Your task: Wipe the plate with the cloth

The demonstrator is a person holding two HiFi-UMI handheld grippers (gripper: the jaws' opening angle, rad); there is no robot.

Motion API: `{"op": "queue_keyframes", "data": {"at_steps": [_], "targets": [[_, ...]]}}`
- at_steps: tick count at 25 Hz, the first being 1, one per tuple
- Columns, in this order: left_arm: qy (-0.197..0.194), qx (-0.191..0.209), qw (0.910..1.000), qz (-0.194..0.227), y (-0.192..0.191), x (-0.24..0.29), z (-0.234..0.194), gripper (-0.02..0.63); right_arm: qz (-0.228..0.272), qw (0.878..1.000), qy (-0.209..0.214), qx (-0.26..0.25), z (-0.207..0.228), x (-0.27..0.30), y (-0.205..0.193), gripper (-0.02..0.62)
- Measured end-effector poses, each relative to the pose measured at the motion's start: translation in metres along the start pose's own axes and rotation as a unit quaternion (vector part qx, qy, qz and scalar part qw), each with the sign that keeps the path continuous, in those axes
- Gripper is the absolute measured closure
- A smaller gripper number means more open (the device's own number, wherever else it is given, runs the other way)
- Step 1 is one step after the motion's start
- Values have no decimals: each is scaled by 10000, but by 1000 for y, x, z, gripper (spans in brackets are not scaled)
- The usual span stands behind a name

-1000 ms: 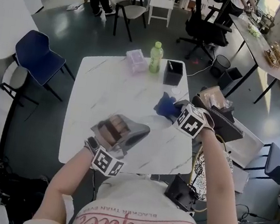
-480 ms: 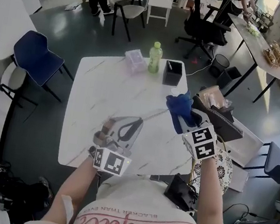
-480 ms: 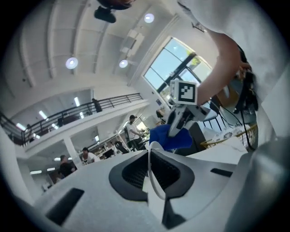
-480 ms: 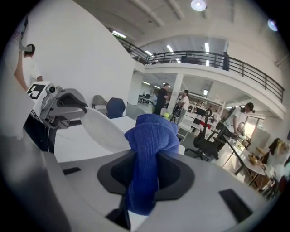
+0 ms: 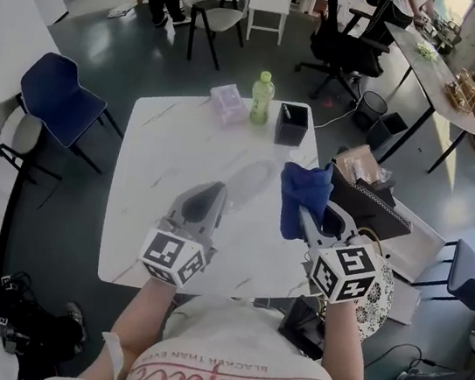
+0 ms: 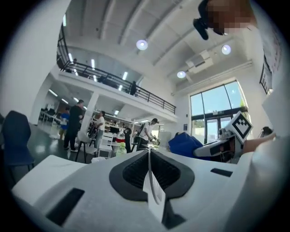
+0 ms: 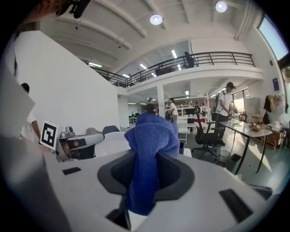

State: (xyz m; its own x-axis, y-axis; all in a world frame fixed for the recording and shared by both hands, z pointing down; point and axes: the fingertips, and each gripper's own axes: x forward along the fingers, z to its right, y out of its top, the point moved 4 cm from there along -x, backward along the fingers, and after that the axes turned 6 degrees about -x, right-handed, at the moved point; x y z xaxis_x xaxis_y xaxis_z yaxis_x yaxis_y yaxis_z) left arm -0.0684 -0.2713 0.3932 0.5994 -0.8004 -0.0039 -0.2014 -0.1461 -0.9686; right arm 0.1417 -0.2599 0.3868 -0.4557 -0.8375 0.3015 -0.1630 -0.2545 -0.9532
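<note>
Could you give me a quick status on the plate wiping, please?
Left hand-held gripper shut on plate. Right hand-held gripper shut on cloth. Cloth and plate apart, nothing between them.

Shirt (image 5: pixel 232 345); "BLACKER THAN EVER" (upside down)

Materials, as they read on my screens

The cloth (image 7: pixel 148 149) looks to me like a blue knit, soft and fuzzy, fully matt with a fine ribbed weave. Of the plate (image 6: pixel 152 188) I see only a thin white edge, smooth with a faint sheen. The left gripper (image 6: pixel 149 172) and right gripper (image 7: pixel 144 181) have matt pale-grey plastic shells around dark, finely ribbed pads (image 6: pixel 133 172). The table (image 5: pixel 164 147) is white, marble-veined and polished. The bottle (image 5: pixel 263 98) looks like translucent green plastic.
</note>
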Motion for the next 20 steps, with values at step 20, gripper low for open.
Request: {"op": "queue_keyframes", "data": {"at_steps": [20], "targets": [[292, -1195, 9924, 61, -1, 3, -16, 591, 108, 9993, -170, 328, -23, 0, -7, 499]]}}
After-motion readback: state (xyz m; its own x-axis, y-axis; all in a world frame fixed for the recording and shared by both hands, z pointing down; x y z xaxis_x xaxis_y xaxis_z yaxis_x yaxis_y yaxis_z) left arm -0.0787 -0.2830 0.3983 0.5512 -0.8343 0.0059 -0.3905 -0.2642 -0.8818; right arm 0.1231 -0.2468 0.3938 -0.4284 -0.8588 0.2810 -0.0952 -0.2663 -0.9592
